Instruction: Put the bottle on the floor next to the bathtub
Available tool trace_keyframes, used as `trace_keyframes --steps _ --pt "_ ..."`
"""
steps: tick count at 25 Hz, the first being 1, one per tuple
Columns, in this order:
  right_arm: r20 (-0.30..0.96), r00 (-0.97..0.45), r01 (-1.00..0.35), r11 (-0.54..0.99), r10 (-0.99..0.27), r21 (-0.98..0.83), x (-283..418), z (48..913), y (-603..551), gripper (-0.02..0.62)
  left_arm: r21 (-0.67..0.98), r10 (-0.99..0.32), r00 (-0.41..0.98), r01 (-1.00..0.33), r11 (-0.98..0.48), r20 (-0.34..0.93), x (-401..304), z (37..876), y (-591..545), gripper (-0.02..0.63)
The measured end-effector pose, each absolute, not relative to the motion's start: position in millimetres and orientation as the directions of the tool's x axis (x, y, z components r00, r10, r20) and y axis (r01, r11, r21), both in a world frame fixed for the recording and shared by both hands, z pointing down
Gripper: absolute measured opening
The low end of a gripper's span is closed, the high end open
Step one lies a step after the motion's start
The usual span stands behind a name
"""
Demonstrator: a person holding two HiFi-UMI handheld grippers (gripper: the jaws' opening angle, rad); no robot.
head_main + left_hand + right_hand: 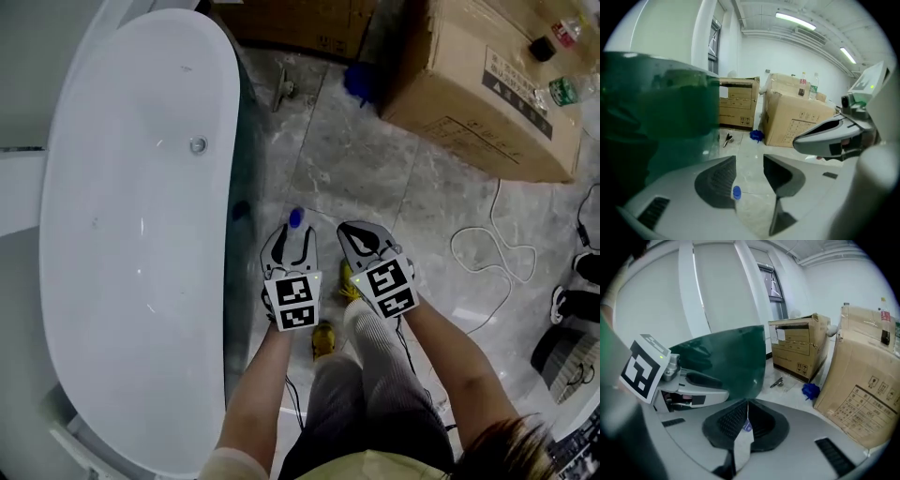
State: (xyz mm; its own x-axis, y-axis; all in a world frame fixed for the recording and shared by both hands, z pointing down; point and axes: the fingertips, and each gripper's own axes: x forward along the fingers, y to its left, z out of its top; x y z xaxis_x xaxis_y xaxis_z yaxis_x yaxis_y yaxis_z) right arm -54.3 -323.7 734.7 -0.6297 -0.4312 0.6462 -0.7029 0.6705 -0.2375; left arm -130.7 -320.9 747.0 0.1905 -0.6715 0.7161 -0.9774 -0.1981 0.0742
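Observation:
A clear bottle with a blue cap [296, 218] stands on the grey marble floor beside the bathtub [228, 112], whose outer wall is dark green [661, 112]. My left gripper [293, 235] hovers right over the bottle with its jaws wide apart. In the left gripper view the blue cap [736, 192] shows low in the gap, close to the left pad, and neither pad presses on it. My right gripper [351, 231] sits just to the right with its jaws closed together and nothing in them. A sliver of the cap [747, 426] shows through its slit.
Large cardboard boxes [487, 94] stand at the back right, with small bottles [562, 37] on top. A blue object [361, 82] and a metal fitting [281, 89] lie on the floor behind. A white cable [487, 253] loops at the right, near shoes [579, 305]. The person's legs and yellow slippers [325, 337] are below.

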Motion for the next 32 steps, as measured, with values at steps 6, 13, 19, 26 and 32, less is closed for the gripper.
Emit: trace_keyframes --steps 6,13,19,26,32 --pt "0.632 -0.638 -0.7 0.673 -0.44 -0.238 -64 667 -325 0.029 0.182 -0.661 0.257 -0.966 -0.182 0.705 -126 675 -302 0.212" --pt "0.63 -0.632 -0.707 0.668 -0.451 -0.231 -67 591 -311 0.028 0.257 -0.662 0.309 -0.95 -0.179 0.682 -121 592 -276 0.195" --pt "0.616 -0.63 -0.723 0.648 -0.474 -0.241 -67 533 -303 0.028 0.263 -0.656 0.314 -0.948 -0.178 0.686 -126 536 -260 0.138" --pt "0.607 -0.618 -0.739 0.632 -0.499 -0.232 -54 477 -290 0.028 0.251 -0.677 0.283 -0.957 -0.149 0.679 -135 483 -242 0.103" --pt "0.59 -0.628 -0.738 0.63 -0.508 -0.243 -52 438 -277 0.028 0.208 -0.719 0.246 -0.968 -0.143 0.65 -143 436 -228 0.089"
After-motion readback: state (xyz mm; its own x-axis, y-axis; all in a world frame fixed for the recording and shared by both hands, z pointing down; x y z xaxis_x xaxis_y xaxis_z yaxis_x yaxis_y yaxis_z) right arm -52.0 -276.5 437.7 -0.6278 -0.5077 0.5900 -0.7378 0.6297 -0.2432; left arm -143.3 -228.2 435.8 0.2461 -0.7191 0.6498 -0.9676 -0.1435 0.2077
